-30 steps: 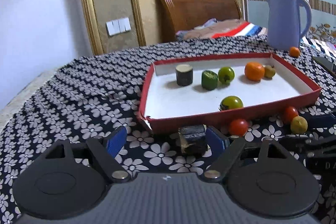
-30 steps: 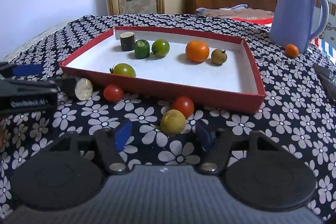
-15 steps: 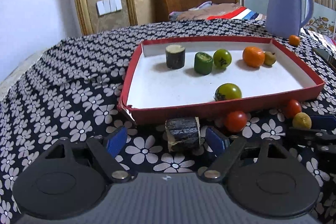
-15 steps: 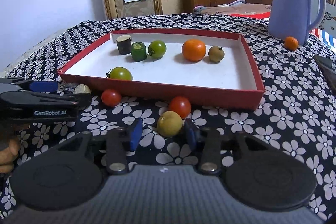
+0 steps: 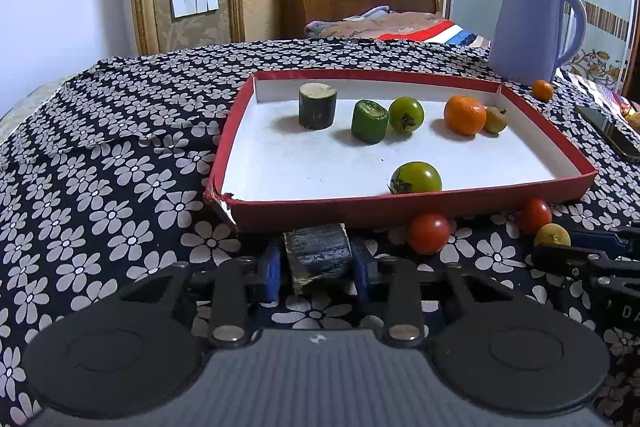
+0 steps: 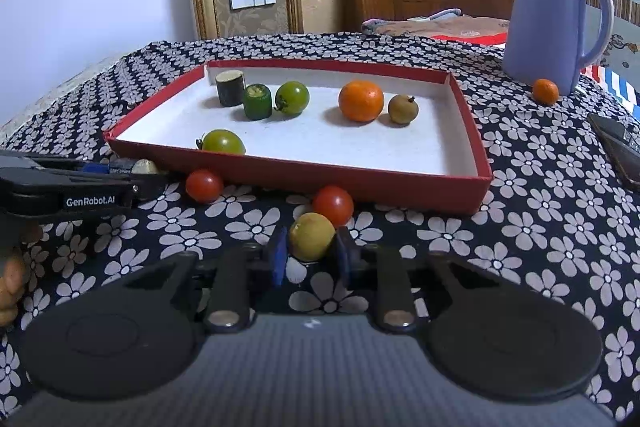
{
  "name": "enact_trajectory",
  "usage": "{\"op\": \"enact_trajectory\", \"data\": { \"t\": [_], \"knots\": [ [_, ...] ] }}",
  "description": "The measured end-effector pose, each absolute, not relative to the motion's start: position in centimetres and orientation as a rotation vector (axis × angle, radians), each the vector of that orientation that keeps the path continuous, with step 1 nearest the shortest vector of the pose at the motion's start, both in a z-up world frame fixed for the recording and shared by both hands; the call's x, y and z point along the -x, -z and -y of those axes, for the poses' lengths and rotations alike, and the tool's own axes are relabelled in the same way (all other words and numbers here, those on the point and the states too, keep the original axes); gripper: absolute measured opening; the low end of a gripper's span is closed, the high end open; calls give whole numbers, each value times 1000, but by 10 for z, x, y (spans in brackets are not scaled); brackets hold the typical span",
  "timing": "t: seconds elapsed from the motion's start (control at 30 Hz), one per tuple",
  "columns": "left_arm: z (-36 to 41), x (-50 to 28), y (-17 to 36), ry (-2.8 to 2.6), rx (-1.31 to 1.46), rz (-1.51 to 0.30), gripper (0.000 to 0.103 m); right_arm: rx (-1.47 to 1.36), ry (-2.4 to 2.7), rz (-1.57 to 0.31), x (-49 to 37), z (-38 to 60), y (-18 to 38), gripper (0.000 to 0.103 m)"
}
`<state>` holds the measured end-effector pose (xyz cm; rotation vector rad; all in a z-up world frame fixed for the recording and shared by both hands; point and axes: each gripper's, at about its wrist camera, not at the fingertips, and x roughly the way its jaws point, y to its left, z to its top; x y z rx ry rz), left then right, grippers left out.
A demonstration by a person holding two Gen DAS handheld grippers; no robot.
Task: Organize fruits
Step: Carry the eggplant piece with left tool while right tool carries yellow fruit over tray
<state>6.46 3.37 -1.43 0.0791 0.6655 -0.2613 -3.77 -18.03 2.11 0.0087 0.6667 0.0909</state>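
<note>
Dark cylinder chunk (image 5: 318, 255) sideways, level

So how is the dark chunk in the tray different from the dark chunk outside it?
The dark chunk in the tray stands upright, pale cut end up, untouched. The dark chunk outside the tray lies on its side on the flowered cloth, squeezed by the left gripper, whose jaws just closed. Both are short, dark-skinned cylinders.

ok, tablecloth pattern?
Tablecloth: black with pale daisy-like flowers all over. Clearest in the right wrist view.
</note>
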Motion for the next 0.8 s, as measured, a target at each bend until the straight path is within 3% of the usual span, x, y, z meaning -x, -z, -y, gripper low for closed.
{"op": "enact_trajectory", "data": {
  "t": [0.8],
  "knots": [
    [-18,-27,-32,221,-73,-579,34,-48,-127,-574,56,194,-45,24]
  ]
}}
